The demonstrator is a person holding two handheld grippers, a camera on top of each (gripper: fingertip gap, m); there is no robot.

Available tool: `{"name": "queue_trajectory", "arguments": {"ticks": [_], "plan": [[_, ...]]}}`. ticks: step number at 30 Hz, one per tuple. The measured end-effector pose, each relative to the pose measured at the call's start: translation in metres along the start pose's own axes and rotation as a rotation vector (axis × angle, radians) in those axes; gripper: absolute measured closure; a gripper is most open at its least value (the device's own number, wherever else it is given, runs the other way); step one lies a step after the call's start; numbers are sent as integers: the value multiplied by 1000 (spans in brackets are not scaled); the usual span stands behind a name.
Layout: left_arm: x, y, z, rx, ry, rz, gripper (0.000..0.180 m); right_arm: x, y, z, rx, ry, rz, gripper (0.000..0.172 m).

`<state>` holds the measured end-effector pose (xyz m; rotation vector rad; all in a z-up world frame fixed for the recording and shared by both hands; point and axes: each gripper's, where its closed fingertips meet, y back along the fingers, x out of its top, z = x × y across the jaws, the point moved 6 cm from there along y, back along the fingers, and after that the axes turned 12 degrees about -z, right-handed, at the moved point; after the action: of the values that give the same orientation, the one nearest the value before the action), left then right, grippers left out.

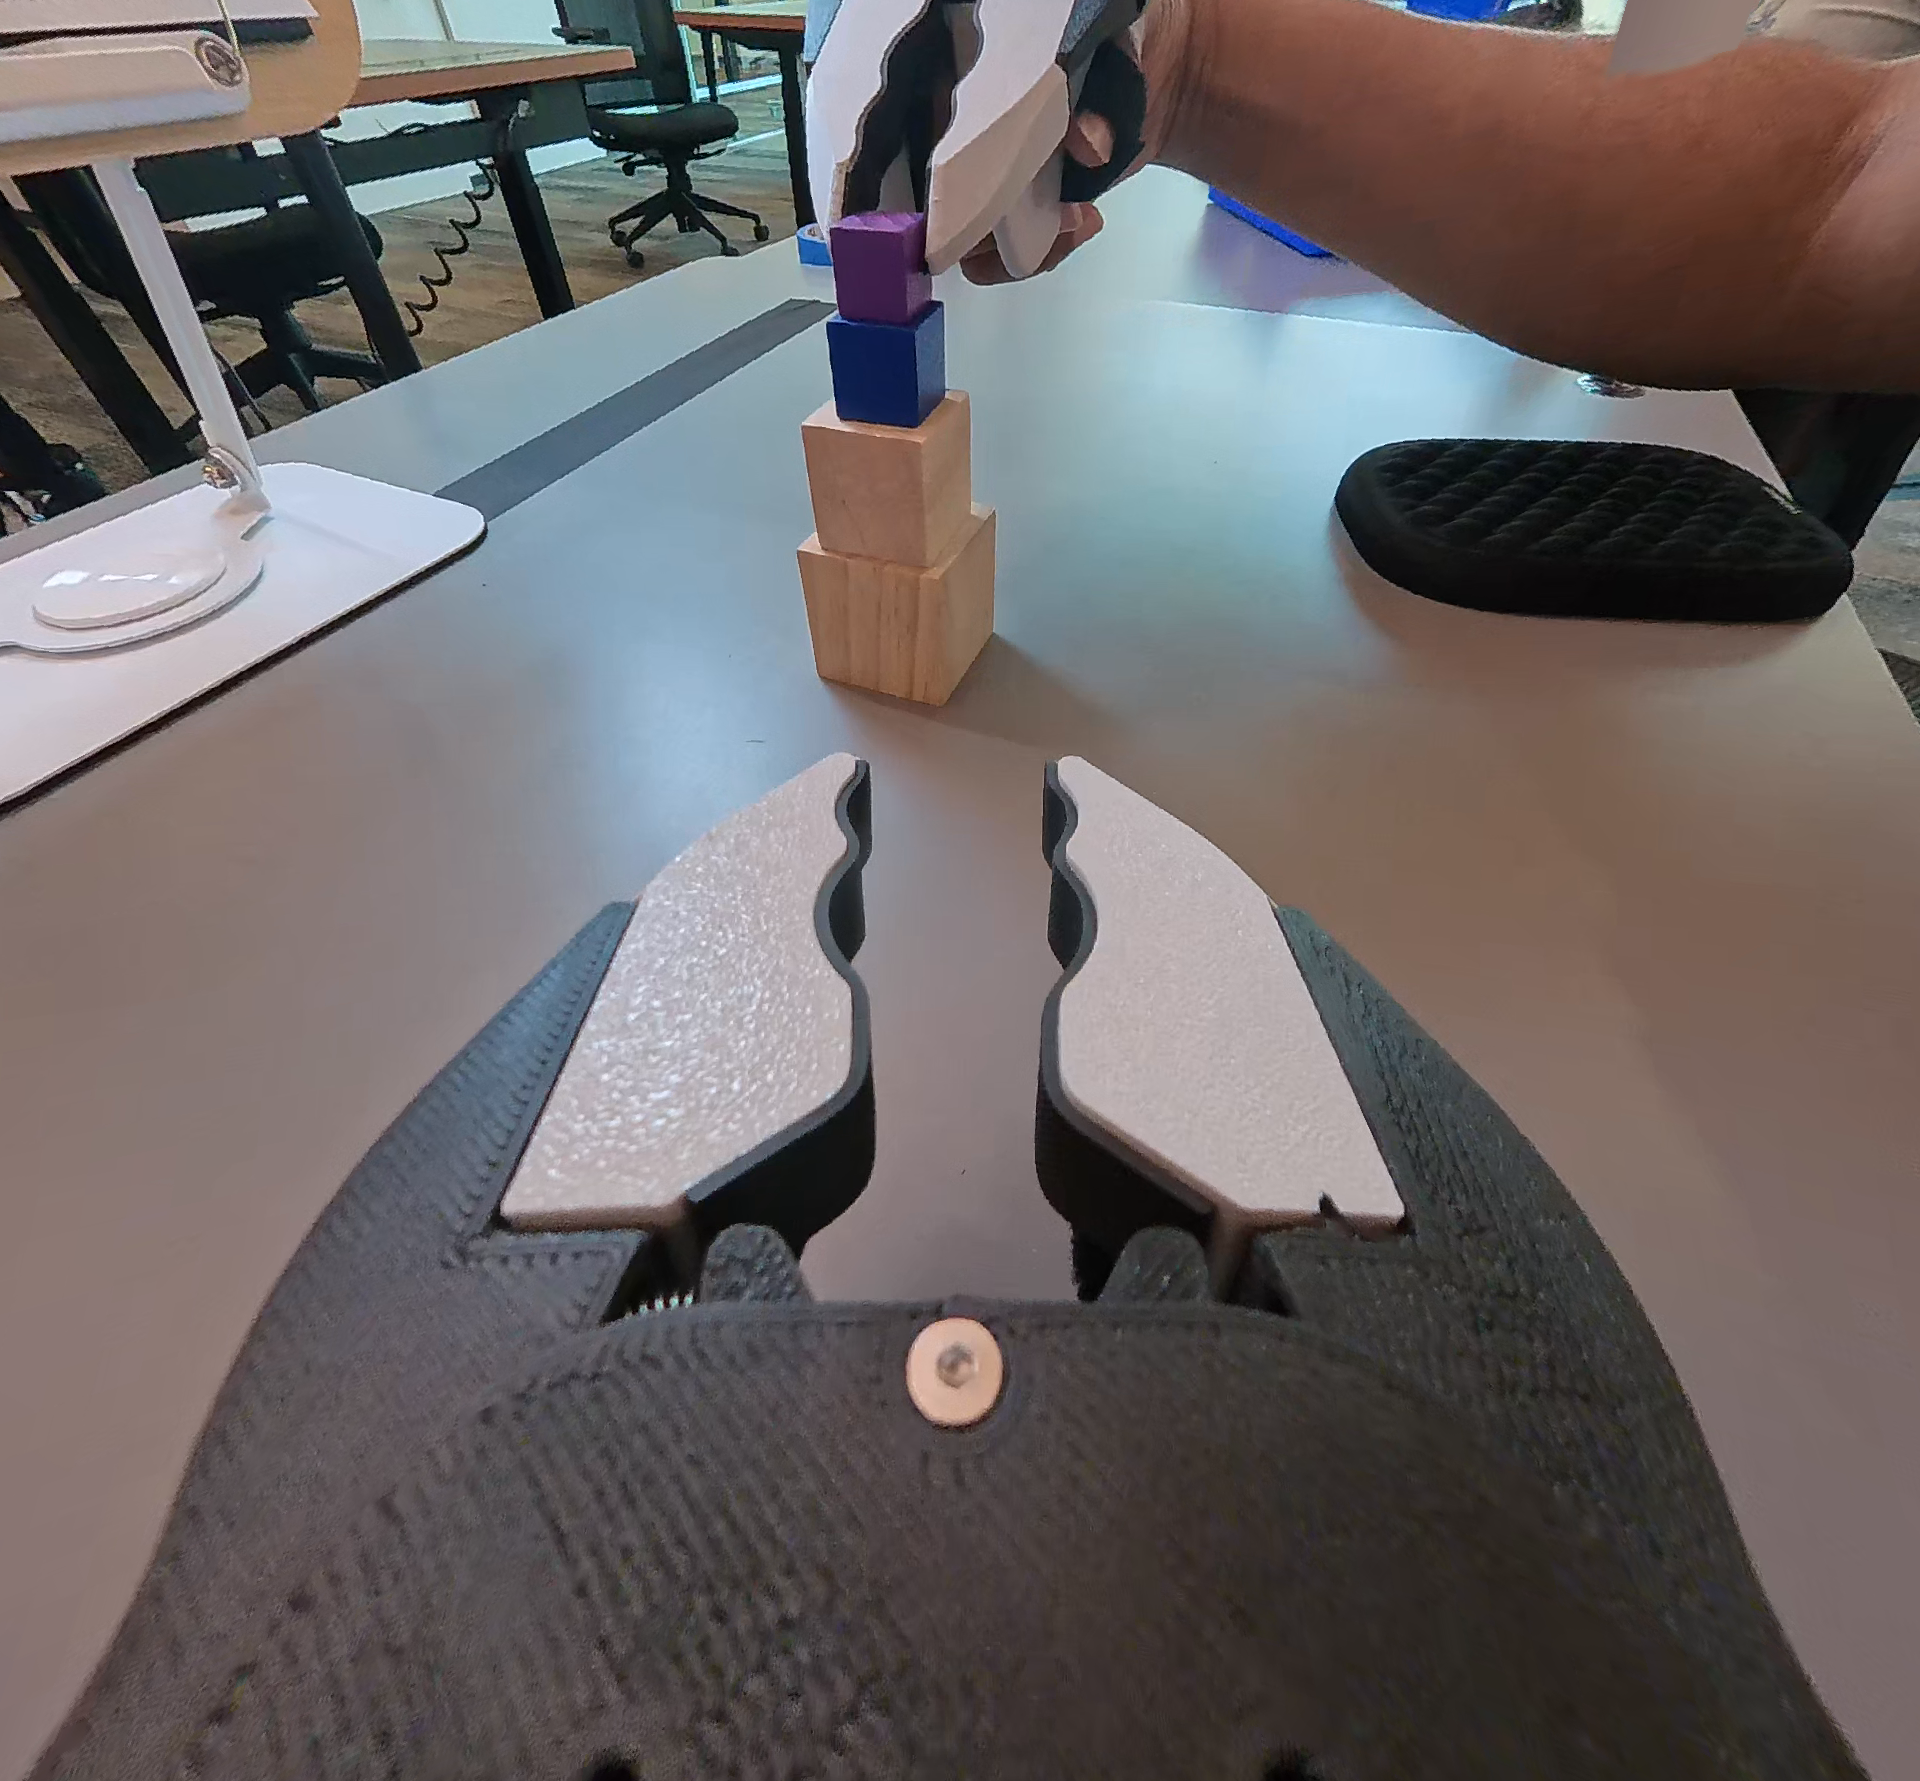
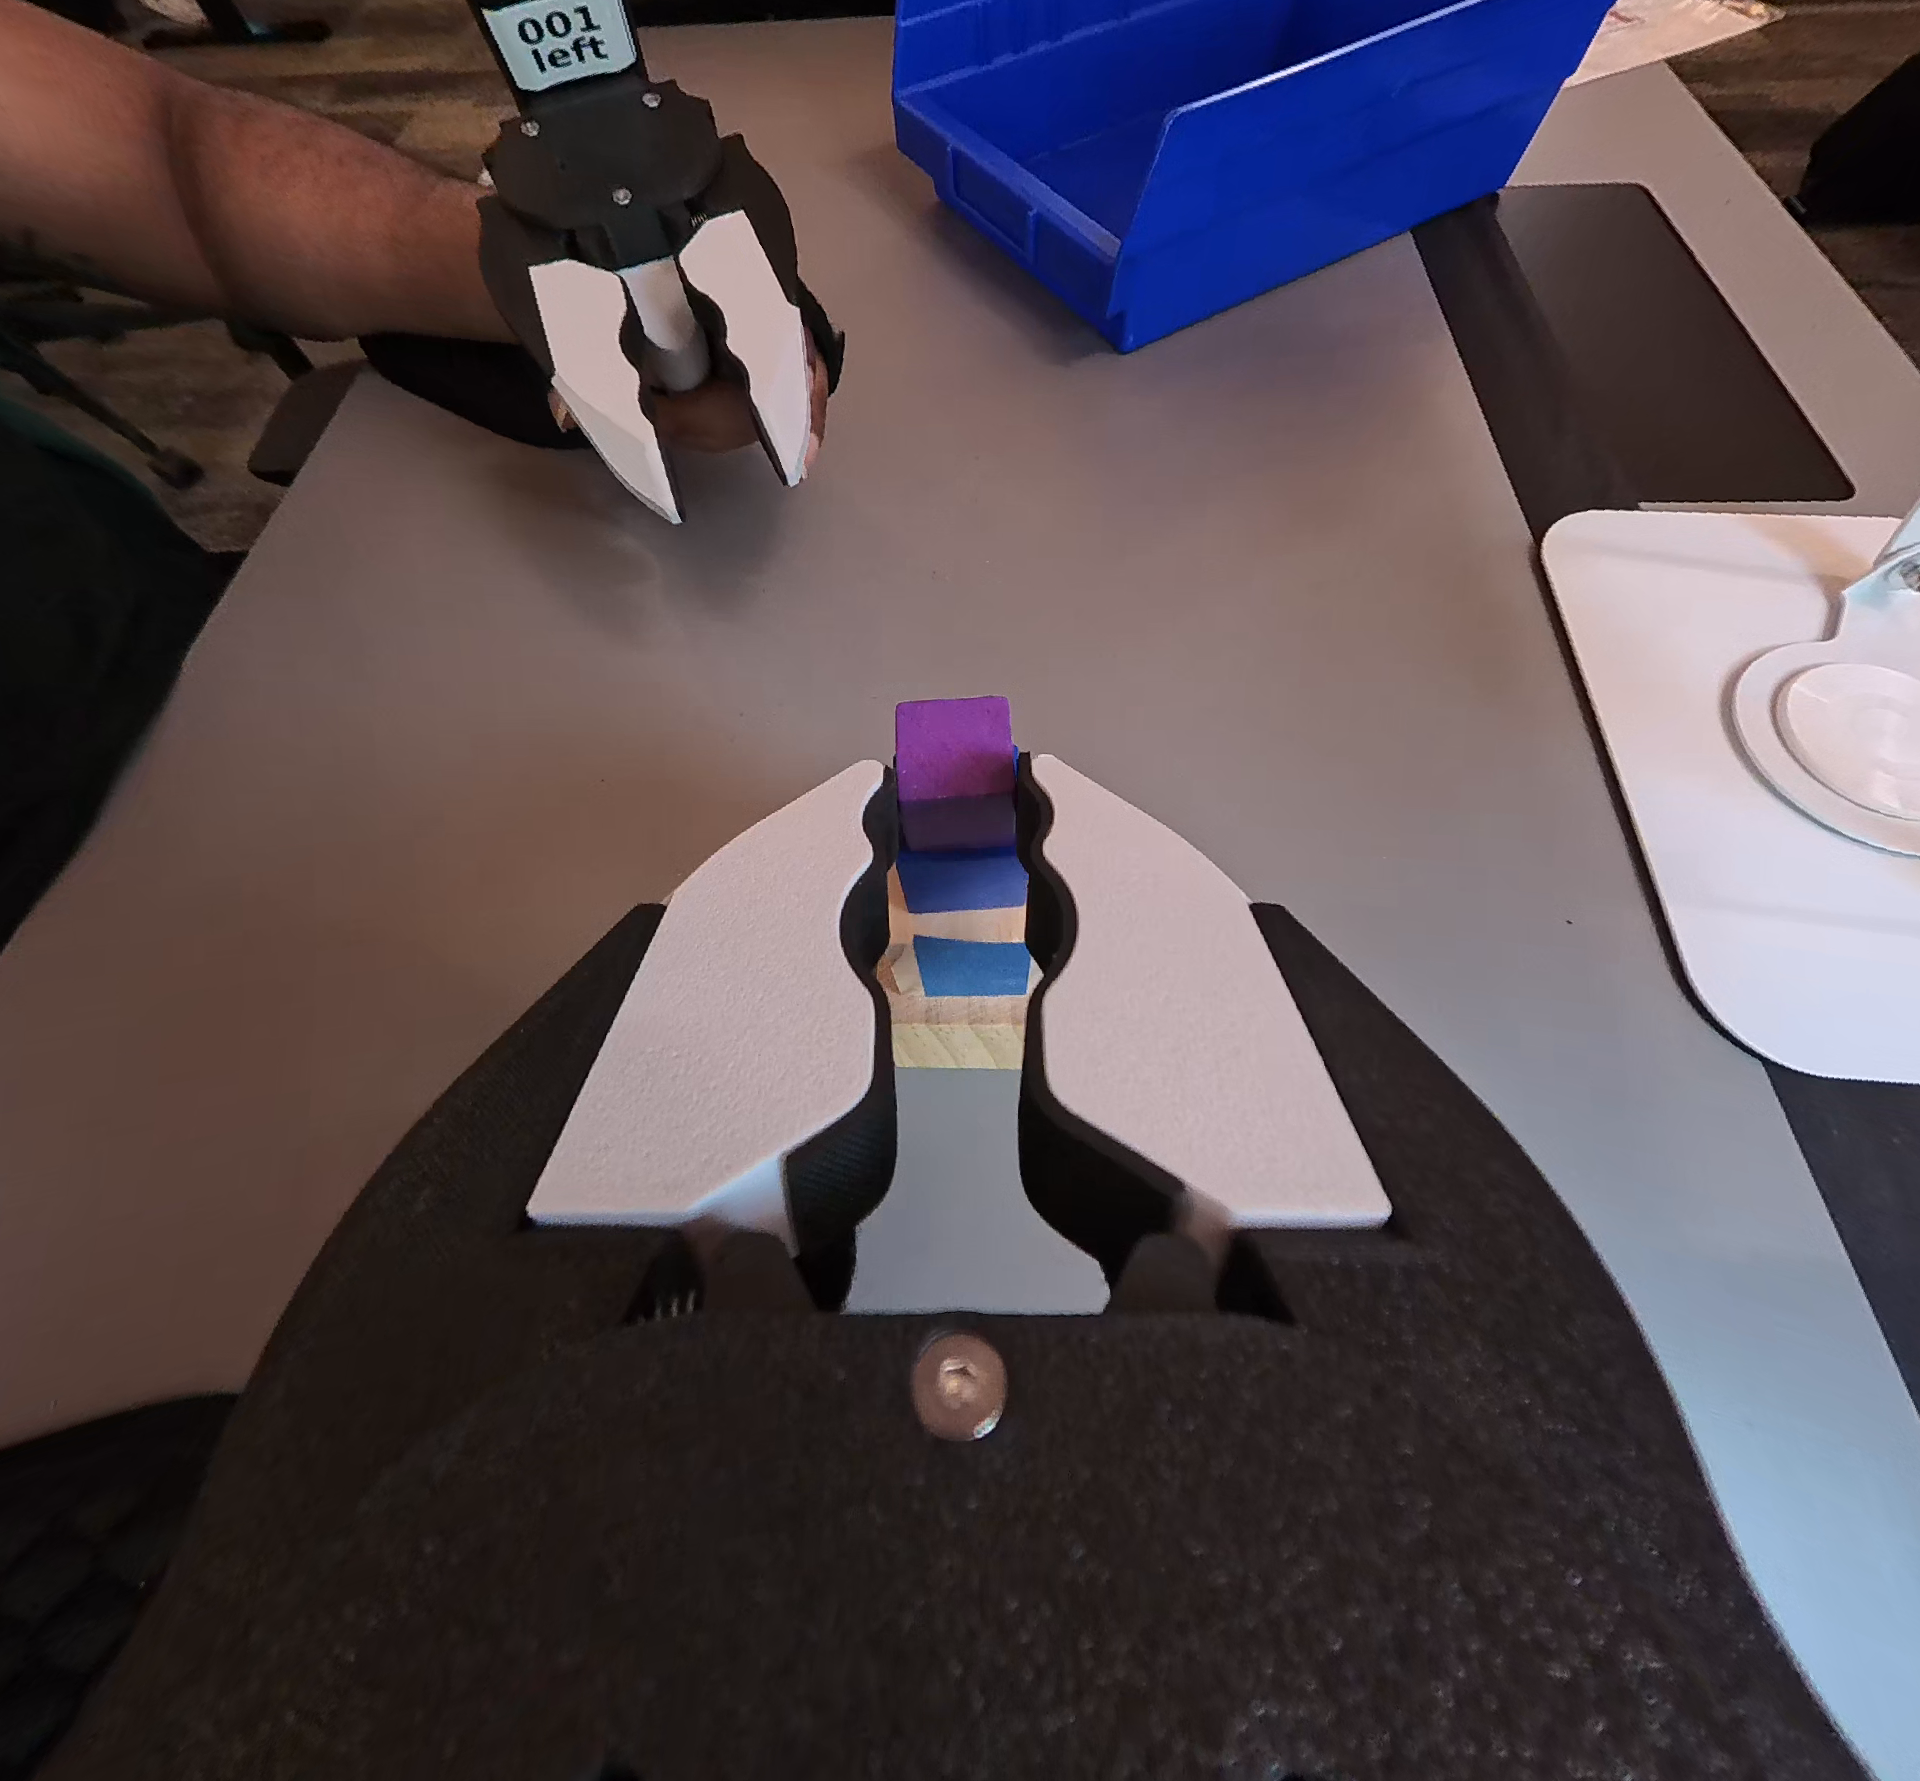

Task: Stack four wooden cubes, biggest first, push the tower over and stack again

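Tower of four cubes stands upright on grey table (image 1: 1247, 692), approx centre of work area: large wood cube (image 1: 896, 611) at base on the tabletop, smaller wood cube (image 1: 885, 476) on it, blue cube (image 1: 886, 363) third, purple cube (image 1: 879, 266) on top. Each level sits slightly off-line from the one below; wood pair stepped toward the left in the left wrist view. Right gripper (image 2: 954, 773) comes down from above, closed on purple cube, black pads against its two opposite sides; cube rests on blue cube while gripped. Below it, between the fingers in right wrist view, blue and wood faces of lower levels show. Left gripper (image 1: 956, 775) low over table, near side of tower, well apart from it, pointing at base cube; fingers apart, nothing between them, bare tabletop visible through the gap. Other items: blue bin (image 2: 1247, 100) on table beyond the tower in right wrist view, inside appears bare; white stand base (image 1: 208, 578) to one side of tower; black cushioned pad (image 1: 1590, 526) to the other side, near table edge. Person's forearm (image 1: 1507, 204) reaches in behind right gripper
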<state>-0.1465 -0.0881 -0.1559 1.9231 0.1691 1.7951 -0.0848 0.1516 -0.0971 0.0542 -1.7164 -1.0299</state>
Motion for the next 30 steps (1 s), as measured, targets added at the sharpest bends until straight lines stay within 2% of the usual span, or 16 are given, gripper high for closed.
{"name": "queue_trajectory", "arguments": {"ticks": [6, 13, 16, 20, 23, 27, 30], "plan": [[-1, -1, 0, 9, -5, -9, 149, -1, 0, 0, -6, -1, 2, 148], [-1, -1, -1, 8, -3, -8, 149, 0, 6, -3, -39, -32, 34, 125], [0, 0, -1, 15, -2, -1, 150, -3, 11, -6, -111, -62, 59, 123], [5, 6, -4, 62, 2, 38, 155, -13, 19, -16, -217, -127, 158, 131], [9, 11, -9, 118, 17, 67, 163, -25, 20, -25, -324, -192, 195, 143], [10, 21, -23, 287, 26, 70, 180, -47, 19, -31, -577, -321, 229, 172], [11, 31, -33, 419, 29, 70, 180, -70, 16, -31, -752, -464, 216, 172]]}}
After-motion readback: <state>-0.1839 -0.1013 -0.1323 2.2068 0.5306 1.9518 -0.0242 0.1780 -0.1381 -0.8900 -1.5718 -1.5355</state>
